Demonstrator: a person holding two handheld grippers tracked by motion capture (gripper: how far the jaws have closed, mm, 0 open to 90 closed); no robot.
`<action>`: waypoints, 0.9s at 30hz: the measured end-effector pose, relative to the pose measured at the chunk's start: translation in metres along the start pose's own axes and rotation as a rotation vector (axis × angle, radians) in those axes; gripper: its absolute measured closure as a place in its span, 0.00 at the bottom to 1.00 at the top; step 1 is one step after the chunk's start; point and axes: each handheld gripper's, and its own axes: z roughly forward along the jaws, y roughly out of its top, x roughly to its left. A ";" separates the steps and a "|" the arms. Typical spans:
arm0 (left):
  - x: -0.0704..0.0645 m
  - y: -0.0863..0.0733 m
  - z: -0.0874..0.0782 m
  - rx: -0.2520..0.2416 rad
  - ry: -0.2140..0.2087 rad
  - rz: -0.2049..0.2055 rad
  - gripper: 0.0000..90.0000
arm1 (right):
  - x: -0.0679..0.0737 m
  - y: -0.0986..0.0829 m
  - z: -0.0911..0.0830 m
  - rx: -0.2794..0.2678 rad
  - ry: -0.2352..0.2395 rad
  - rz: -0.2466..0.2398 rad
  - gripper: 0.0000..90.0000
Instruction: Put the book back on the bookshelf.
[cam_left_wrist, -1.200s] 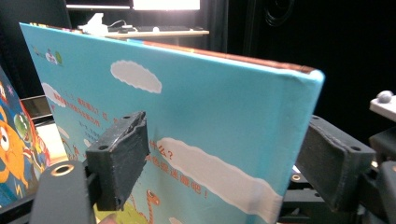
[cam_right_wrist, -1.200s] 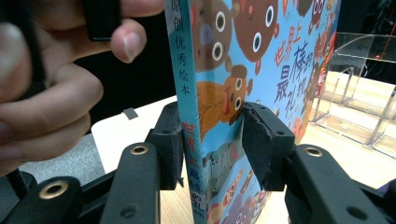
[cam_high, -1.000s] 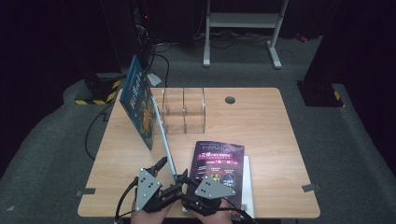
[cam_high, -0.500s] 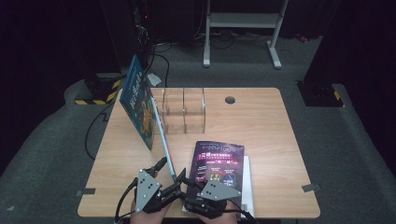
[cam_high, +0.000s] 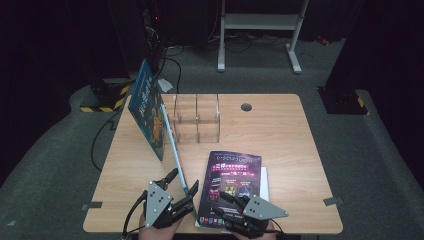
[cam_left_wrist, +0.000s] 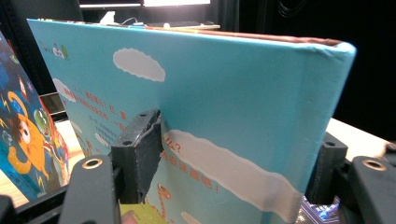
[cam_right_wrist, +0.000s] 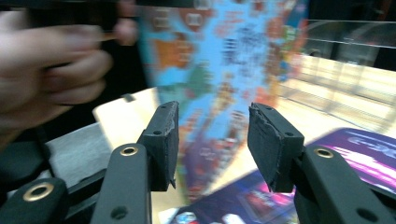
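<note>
- The blue picture book (cam_high: 150, 116) is standing open and tilted on the left half of the table (cam_high: 290, 150), its illustrated cover facing left and toward the camera in the high view, its thin near edge running down toward the front of the table.
- In the left gripper view the blue book (cam_left_wrist: 196, 116) is sitting between the two black jaws (one pad pressing its pale-blue cover with the white clouds, the other jaw showing just past the spine edge), so the left gripper (cam_left_wrist: 233, 158) is clamping the book.
- In the high view the left gripper (cam_high: 181, 186) is lying at the front left of the table, its jaws meeting the lower end of the book's thin edge.
- The right gripper (cam_right_wrist: 212, 140) is holding its jaws parted with nothing between them; the blurred blue cover (cam_right_wrist: 224, 70) is showing beyond the gap.
- In the high view the right gripper (cam_high: 225, 197) is resting over the near end of the purple magazine (cam_high: 231, 177), which is lying flat on the table just right of the blue book.
- A hand (cam_right_wrist: 51, 70) is appearing blurred at the left of the right gripper view.
- A clear plastic divider rack (cam_high: 196, 118) is standing behind the magazine, just beside the book's far end.
- A round grommet hole (cam_high: 246, 106) is sitting in the tabletop near the back edge, right of the rack.
</note>
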 end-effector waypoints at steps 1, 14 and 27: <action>0.000 0.000 0.000 0.000 0.000 0.000 0.37 | 0.000 0.000 0.000 0.000 0.000 0.000 0.59; 0.003 0.002 -0.004 0.010 0.013 0.036 0.38 | -0.062 -0.020 -0.012 0.033 -0.237 0.062 0.60; 0.015 -0.001 -0.019 0.007 0.040 0.046 0.46 | -0.069 -0.026 -0.016 0.033 -0.252 0.104 0.60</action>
